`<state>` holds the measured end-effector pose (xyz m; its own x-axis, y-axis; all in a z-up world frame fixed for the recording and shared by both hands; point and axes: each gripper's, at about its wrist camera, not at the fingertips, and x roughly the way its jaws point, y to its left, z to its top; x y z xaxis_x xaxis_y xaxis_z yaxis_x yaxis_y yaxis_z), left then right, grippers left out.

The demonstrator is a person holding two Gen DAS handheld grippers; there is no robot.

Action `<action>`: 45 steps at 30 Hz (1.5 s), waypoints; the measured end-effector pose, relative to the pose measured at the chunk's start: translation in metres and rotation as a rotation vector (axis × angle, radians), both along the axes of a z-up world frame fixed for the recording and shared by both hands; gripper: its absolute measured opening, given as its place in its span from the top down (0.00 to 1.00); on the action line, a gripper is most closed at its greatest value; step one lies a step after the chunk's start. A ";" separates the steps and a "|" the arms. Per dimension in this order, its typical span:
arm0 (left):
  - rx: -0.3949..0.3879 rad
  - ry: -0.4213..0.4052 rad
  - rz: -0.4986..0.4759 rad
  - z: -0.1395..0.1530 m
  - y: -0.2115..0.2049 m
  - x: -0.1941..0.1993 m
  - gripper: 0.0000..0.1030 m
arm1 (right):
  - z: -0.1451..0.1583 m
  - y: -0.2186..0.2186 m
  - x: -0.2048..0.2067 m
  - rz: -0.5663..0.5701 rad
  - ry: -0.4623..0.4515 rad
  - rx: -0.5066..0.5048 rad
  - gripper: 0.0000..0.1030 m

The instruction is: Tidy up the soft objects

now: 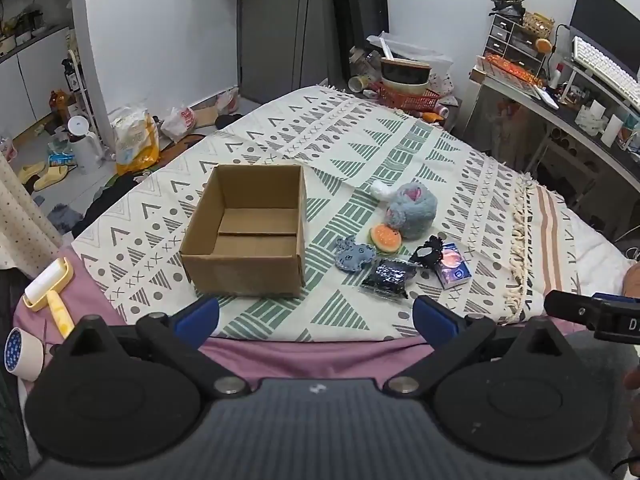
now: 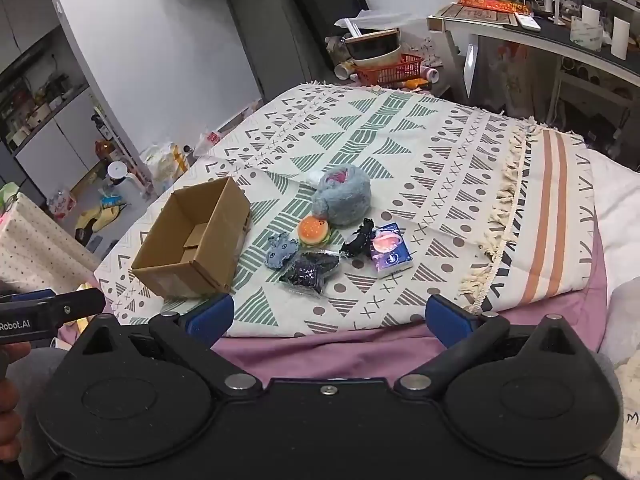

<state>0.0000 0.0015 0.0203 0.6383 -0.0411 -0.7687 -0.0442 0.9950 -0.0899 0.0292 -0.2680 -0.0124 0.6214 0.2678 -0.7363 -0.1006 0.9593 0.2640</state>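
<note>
An open, empty cardboard box [image 1: 244,236] [image 2: 192,240] stands on the patterned blanket [image 1: 400,152] [image 2: 400,152]. To its right lie a fluffy grey plush [image 1: 412,210] [image 2: 344,196], a burger toy [image 1: 385,238] [image 2: 315,231], a blue fabric piece [image 1: 354,258] [image 2: 282,254], a dark shiny packet [image 1: 388,278] [image 2: 308,270], a black soft item [image 1: 430,252] [image 2: 358,240] and a tissue pack [image 1: 452,266] [image 2: 390,250]. My left gripper [image 1: 316,316] is open near the bed's front edge, short of everything. My right gripper [image 2: 330,316] is open too, holding nothing.
A lint roller [image 1: 50,292] and a tape roll [image 1: 22,354] lie at the left on the pink sheet [image 1: 304,354]. A red basket with bowls [image 1: 404,88] sits beyond the bed. A desk [image 1: 580,96] stands at right. Clutter covers the floor [image 1: 60,152] at left.
</note>
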 end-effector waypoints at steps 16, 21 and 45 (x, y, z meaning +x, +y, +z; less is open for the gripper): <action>-0.020 -0.036 -0.033 0.000 -0.004 -0.012 0.01 | 0.012 -0.002 -0.011 -0.046 -0.025 0.000 0.00; -0.023 -0.045 -0.032 0.005 -0.005 -0.016 0.01 | 0.017 -0.001 -0.013 -0.045 -0.037 -0.003 0.00; -0.029 -0.056 -0.032 0.010 -0.007 -0.021 0.01 | 0.023 0.002 -0.022 -0.035 -0.055 -0.007 0.00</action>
<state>-0.0211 -0.0059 0.0306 0.6786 -0.0841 -0.7297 -0.0067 0.9927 -0.1206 0.0071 -0.2663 0.0108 0.6701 0.2406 -0.7023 -0.0816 0.9642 0.2524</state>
